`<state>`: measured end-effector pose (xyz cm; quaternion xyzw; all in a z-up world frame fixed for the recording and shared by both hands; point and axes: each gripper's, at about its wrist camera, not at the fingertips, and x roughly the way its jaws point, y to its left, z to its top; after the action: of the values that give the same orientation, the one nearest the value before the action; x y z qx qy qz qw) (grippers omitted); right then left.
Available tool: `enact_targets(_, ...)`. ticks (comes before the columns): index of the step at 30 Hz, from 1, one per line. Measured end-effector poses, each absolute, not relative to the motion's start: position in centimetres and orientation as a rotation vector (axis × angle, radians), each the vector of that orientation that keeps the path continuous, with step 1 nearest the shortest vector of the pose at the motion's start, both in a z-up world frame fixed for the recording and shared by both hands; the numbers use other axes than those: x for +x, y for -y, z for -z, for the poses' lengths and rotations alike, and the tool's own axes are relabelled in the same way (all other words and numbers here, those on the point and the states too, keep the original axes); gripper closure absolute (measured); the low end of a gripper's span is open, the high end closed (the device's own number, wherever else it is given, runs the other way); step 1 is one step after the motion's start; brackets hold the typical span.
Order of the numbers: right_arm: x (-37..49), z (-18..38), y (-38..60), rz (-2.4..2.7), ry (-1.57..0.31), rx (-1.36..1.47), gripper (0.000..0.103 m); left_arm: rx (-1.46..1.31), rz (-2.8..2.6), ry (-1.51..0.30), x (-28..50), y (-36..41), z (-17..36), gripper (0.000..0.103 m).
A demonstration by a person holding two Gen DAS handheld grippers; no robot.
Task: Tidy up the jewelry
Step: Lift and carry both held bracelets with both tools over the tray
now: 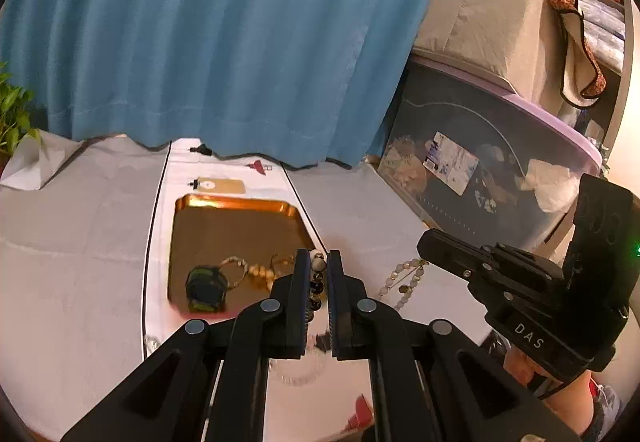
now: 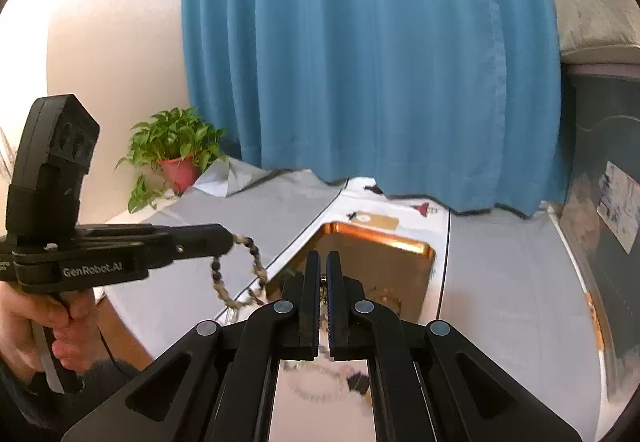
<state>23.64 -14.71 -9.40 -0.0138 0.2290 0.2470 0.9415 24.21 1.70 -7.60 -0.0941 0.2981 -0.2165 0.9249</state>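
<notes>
Left gripper (image 1: 318,262): jaws nearly closed, clamped on a beaded bracelet (image 1: 317,284) whose white and dark beads show in the narrow gap between the pads. In the right wrist view this gripper (image 2: 228,240) enters from 9 o'clock, and the bracelet (image 2: 240,274) hangs from its tip as a loose loop of dark and pale beads, clear of the cloth.
Right gripper (image 2: 323,262): jaws pressed almost together on a thin gold chain (image 2: 325,296), which shows as a fine strand in the slit between the pads. In the left wrist view this gripper (image 1: 422,242) comes in from 3 o'clock, and a pearl necklace (image 1: 404,280) with gold discs dangles from its tip.
Hands: a hand (image 2: 60,326) grips the left gripper's handle at 8 o'clock of the right wrist view; another hand (image 1: 528,370) shows under the right gripper at 4 o'clock of the left wrist view.
Gold tray (image 1: 240,230): lies on a white runner (image 1: 160,242) on the grey-covered table (image 1: 72,262), ahead of both grippers.
In the tray: a dark bangle-like piece (image 1: 204,288) at its 7 o'clock corner, and a pale beaded bracelet (image 1: 240,270) just beside it toward 5 o'clock.
Backdrop: blue curtain (image 1: 224,41) at 12 o'clock; potted plant (image 2: 176,149) at 10 o'clock of the right wrist view; plastic storage bin (image 1: 480,169) at 3 o'clock of the left wrist view.
</notes>
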Motion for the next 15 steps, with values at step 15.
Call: enact_targets(15,30.9,12.4,14.9,-0.512,-0.446,0.064,0.1,-0.207,0.432,-0.627,31.8,-0.7,12.4,0.097)
